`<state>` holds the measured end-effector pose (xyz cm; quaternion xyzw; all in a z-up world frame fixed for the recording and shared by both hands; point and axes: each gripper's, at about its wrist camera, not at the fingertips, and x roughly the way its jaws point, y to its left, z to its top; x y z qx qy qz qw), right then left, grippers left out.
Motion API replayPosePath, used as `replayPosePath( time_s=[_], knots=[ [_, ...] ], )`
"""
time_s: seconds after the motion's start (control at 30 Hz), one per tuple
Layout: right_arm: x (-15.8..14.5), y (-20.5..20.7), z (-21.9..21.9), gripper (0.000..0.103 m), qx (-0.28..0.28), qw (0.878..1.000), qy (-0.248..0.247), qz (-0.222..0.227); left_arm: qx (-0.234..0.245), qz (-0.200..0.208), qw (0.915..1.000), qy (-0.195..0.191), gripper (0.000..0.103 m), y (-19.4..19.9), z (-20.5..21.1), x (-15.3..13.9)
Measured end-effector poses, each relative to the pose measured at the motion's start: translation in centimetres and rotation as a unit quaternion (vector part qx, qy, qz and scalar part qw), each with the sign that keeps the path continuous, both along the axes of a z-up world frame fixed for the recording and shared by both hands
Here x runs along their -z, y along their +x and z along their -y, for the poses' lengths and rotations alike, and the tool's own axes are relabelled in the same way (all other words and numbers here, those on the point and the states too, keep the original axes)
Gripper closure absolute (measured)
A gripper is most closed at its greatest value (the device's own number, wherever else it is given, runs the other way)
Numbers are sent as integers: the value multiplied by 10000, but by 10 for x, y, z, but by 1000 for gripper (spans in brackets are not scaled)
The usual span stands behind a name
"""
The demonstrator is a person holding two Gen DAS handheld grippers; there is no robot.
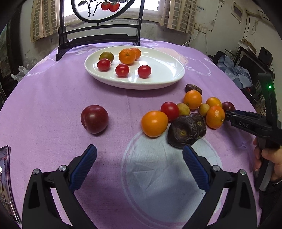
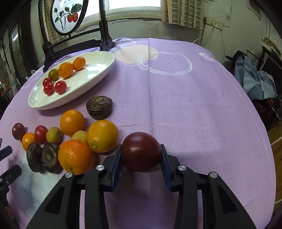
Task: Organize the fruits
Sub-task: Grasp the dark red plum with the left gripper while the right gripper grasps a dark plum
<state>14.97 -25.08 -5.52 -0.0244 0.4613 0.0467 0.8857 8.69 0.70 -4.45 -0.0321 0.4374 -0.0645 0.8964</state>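
Note:
My right gripper [image 2: 141, 147] is shut on a dark red plum [image 2: 141, 151], its blue pads pressing both sides just above the purple cloth. In the left wrist view that gripper [image 1: 227, 114] comes in from the right beside a small orange [image 1: 215, 116]. My left gripper [image 1: 139, 153] stands open over bare cloth with nothing between its fingers. A second dark red plum [image 1: 94, 118] lies alone to its upper left. A pile of oranges, a red tomato [image 1: 169, 111], pale longans and dark wrinkled fruits [image 1: 182, 131] lies between the grippers. The white plate [image 1: 164, 70] holds cherry tomatoes and oranges.
A black wooden stand with a round painted panel [image 1: 98, 10] rises behind the plate. A phone [image 1: 5, 176] lies at the left edge. A person's hand [image 1: 269, 158] grips the right tool's handle. Clothes and clutter [image 2: 255, 79] sit off the table's right side.

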Motion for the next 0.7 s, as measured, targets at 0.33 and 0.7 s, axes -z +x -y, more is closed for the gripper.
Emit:
replayPosePath(
  time_s=[0.33,0.7],
  knots=[
    [-21,-43,4,62,-28,9989,413,228,-250,-64,9996,99,7,6,-8,4],
    [-27,-69,-26,62,-895,9936,619,305,-665,-325,9970,215,8,18,-44,6]
  ],
)
